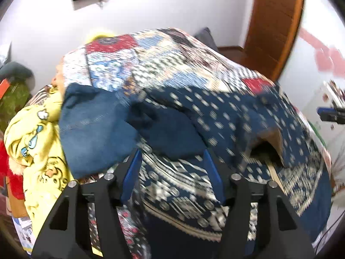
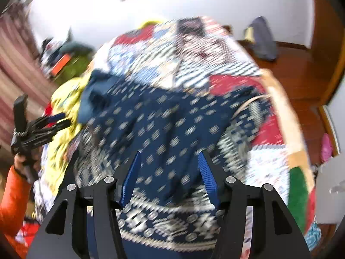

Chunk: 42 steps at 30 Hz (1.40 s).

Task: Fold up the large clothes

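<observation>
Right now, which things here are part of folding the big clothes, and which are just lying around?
Part of the job:
navy patterned garment
left gripper, jaws open
right gripper, jaws open

Lying about:
patchwork quilt
yellow cartoon blanket
plain blue cloth
grey item on the floor

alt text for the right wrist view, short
The right tool hangs open above a navy patterned garment spread on a patchwork quilt. At far left, a hand in an orange sleeve holds the left tool near yellow cloth.

Navy garment [image 2: 163, 116] seems soft matt cloth; quilt [image 1: 163, 49] woven, floor [image 2: 297, 75] glossy wood.
</observation>
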Motion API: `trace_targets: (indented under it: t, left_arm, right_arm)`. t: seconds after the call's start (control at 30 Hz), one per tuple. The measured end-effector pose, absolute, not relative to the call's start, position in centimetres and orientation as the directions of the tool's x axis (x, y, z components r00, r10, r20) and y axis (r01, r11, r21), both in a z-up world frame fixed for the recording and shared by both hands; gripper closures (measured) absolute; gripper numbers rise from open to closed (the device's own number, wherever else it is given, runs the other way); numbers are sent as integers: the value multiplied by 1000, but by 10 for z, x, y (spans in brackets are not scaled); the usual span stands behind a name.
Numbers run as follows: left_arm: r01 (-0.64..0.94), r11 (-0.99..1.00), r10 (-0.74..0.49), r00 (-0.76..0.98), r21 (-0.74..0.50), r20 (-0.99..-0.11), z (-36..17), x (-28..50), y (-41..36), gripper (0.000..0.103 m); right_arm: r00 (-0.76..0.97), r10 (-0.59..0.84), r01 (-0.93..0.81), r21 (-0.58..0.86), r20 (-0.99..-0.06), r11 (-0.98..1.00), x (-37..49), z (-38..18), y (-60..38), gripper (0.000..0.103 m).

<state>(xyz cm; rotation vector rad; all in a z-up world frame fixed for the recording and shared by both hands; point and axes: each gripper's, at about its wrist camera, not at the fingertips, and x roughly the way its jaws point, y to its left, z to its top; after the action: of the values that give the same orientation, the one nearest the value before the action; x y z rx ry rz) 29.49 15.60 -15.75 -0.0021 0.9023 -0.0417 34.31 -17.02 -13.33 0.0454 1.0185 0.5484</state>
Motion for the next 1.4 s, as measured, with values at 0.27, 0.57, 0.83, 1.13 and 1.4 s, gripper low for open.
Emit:
trace_targets:
  t: [0.27,0.57,0.83,1.13,1.4]
  left_arm:
    - [-131,973,-87,558,-191,-825,-195,363,220,40]
    - [-146,925,-248,469,-352,-848,-264,412,230,40]
    - [-120,946,-204,497,-300,-844,-271,437,216,50]
    - [-29,999,-10,615,-36,-789,-226,413,169,89]
    - [-90,987,-32,705,-135,-708,-162,404,204,90]
  right_arm:
    - [407,354,-241,275,-842,931,394,-174,-202,48]
    - [329,326,-115,306,-886,945,431,-228,-217,48]
    - [386,331,-147,297,-861,944,449,-228,-206,46]
    - [434,298,-304,174,-850,937,461,-209,-164,92]
    - [529,365,-409,146,-767,901,481,-143,-121,93]
